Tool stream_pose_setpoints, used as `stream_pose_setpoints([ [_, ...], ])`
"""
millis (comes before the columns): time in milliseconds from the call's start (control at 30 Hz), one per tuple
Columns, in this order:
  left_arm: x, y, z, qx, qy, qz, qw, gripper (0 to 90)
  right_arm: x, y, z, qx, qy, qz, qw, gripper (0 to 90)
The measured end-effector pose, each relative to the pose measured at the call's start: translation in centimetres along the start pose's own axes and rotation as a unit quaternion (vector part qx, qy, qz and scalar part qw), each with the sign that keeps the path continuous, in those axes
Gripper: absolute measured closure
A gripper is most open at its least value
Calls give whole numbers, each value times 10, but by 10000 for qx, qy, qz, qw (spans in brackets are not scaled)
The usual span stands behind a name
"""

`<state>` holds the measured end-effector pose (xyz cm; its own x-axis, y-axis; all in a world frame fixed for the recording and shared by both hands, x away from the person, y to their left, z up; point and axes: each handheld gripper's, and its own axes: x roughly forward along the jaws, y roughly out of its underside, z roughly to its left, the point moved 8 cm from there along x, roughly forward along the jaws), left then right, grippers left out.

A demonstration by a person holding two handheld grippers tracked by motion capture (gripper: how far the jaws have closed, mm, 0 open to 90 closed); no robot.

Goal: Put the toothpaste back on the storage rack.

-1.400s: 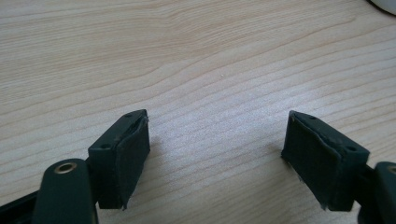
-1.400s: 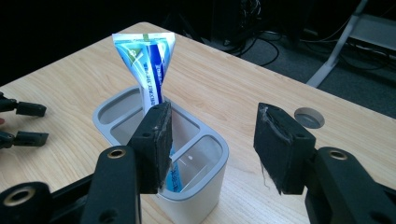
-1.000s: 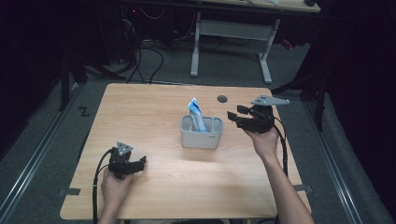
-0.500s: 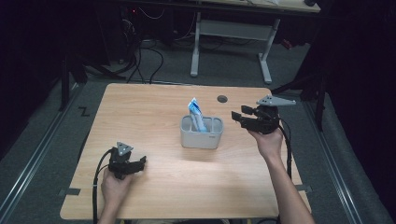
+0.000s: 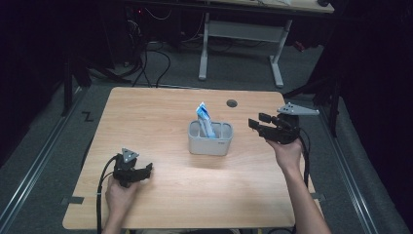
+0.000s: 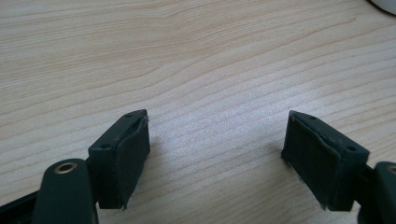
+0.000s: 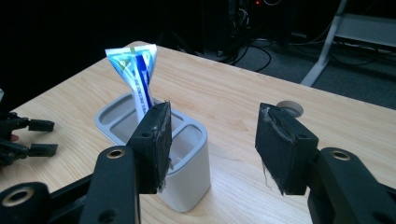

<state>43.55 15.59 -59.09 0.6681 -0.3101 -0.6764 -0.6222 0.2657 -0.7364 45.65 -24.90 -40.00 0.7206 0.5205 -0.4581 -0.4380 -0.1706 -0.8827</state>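
A grey holder (image 5: 210, 138) with several compartments stands at the middle of the wooden table (image 5: 160, 112). A blue and white tube (image 5: 205, 120) stands upright in one of its compartments, its crimped end up. In the right gripper view the holder (image 7: 187, 163) and the tube (image 7: 137, 74) are close ahead. My right gripper (image 5: 257, 123) is open and empty, held above the table just right of the holder, pointing left at it. My left gripper (image 5: 146, 170) rests low at the front left of the table, open, with bare wood between its pads (image 6: 130, 154).
A round cable grommet (image 5: 232, 103) is set in the table behind the holder. Beyond the far edge stand a white desk frame (image 5: 241, 44) and cables on the grey floor. The table's front edge is close to my left hand.
My right gripper has drifted slightly to the right, away from the holder. The left gripper, holder and tube have stayed put.
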Motion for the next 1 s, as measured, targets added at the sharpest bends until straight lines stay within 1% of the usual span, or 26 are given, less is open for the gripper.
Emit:
stream_pose_setpoints([
  [100,0,0,0,2,0,0,10000,231,-2,3,-2,43,2,-15,10000,458],
  [167,0,0,0,1,0,0,10000,231,-3,4,-1,98,-75,-46,9999,454],
  [233,0,0,0,0,0,-1,10000,232,-4,5,0,51,-30,-73,10000,451],
  [367,0,0,0,-7,-2,-8,10000,231,-5,8,-1,38,2,-66,10000,448],
  [500,0,0,0,-6,-1,-7,10000,231,-6,15,-6,116,28,-59,9999,447],
  [833,0,0,0,-7,-1,-7,10000,232,-11,26,-15,224,105,-63,9997,445],
  [1000,0,0,0,1,0,0,10000,231,-11,32,-17,234,157,-11,9996,445],
])
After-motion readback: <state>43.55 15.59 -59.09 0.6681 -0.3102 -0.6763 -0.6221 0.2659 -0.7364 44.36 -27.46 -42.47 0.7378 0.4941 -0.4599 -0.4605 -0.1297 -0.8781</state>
